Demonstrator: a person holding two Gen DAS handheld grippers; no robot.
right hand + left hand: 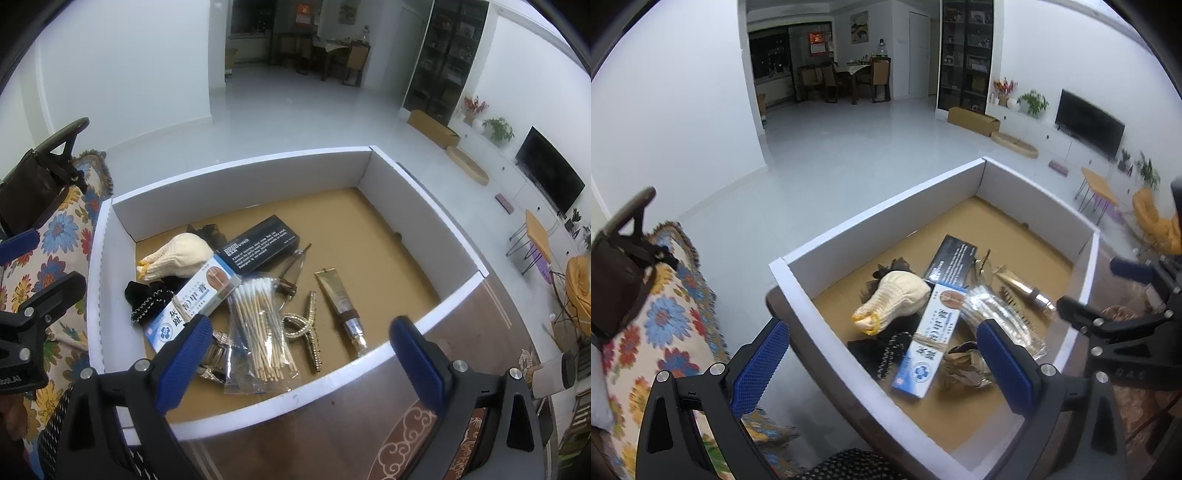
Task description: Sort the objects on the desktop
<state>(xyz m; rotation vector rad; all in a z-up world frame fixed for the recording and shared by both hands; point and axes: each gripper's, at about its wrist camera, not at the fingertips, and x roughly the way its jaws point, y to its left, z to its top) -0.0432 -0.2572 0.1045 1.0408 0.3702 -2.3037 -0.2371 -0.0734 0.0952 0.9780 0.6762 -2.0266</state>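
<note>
A white cardboard box (236, 181) with a brown floor holds the objects. In the right wrist view I see a cream glove (177, 256), a black box (260, 243), a blue-white medicine box (195, 306), a bag of cotton swabs (258, 325), a rhinestone hair clip (306, 328), a gold tube (340, 302) and a black scrunchie (147, 299). My right gripper (299, 362) is open and empty over the box's near edge. My left gripper (882, 354) is open and empty above the box's left corner, over the medicine box (931, 332) and glove (890, 299).
The box (879, 221) sits on a dark wooden table (332, 435). A flowered sofa throw (665, 332) and a dark bag (617, 280) lie to the left. The right gripper shows at the right of the left wrist view (1115, 325).
</note>
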